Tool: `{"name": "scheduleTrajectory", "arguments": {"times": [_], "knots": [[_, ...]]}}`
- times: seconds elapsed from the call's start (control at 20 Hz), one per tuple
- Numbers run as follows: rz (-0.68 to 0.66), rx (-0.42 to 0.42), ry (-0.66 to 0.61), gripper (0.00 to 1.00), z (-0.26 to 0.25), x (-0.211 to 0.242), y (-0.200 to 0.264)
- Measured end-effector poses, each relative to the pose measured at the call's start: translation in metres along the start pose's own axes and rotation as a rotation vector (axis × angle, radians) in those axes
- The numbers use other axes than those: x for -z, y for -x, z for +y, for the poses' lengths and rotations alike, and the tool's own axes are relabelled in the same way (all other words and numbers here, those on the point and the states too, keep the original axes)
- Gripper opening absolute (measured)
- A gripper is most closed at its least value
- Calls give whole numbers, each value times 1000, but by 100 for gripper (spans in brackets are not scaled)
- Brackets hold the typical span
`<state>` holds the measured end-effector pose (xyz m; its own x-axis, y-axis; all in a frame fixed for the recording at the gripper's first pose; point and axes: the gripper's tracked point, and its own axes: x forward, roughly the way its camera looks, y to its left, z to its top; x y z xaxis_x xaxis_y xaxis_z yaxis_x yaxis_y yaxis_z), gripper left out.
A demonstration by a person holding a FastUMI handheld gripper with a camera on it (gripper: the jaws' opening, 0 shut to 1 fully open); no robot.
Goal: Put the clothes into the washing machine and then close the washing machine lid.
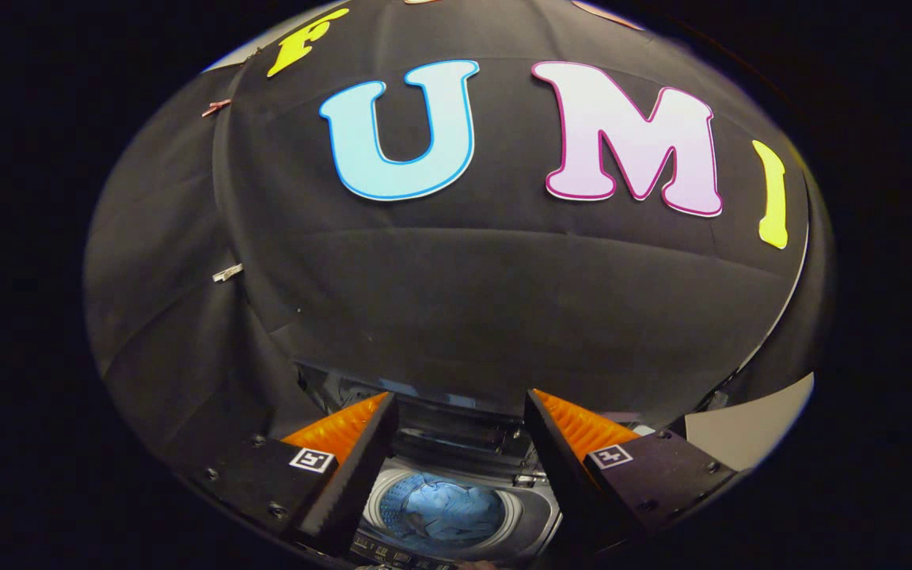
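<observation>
Holding the gripper (460,412) high, you are looking down along its two fingers at one washing machine (456,495), which is sitting below and between them. The jaws are standing spread wide apart, gripping nothing, with the machine's opening showing in the gap between them. Each finger is carrying one small square marker (311,459) on its outer block, two markers in all, printed with a coded pattern rather than readable writing.

The lid (456,423) of the machine is standing raised at the back of the opening, just beyond your fingertips, so the round drum (444,511) is lying open to you. Inside the drum one bundle of clothes (456,507) is resting, looking bluish in the light there; you cannot tell how many separate garments are making it up. A row of small buttons (393,550) is running along the near edge of the machine, too small to read, and no brand name is legible on it.

Black cloth (464,301) is hanging as the booth's wall behind the machine, and two small clips (226,273) are pinning its folds off to the left side. A pale patch of surface (749,427) is showing past the right finger.
</observation>
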<state>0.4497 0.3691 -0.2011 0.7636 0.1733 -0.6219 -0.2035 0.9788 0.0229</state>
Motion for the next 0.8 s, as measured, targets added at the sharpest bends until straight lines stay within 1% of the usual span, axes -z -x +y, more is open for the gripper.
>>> {"name": "scheduleTrajectory", "arguments": {"times": [0.1, 0.3, 0.4, 0.45, 0.6, 0.7, 0.8], "knots": [[-1, 12, -2, 100, -7, -5, -13], [47, 36, 9, 100, -14, 4, -34], [81, 33, 4, 100, -15, 14, -39], [68, 24, -15, 100, -12, 12, -41], [84, 22, -33, 100, -11, 16, -42], [99, 22, -69, 100, -10, 20, -38], [97, 23, -61, 100, -7, 23, -35]]}}
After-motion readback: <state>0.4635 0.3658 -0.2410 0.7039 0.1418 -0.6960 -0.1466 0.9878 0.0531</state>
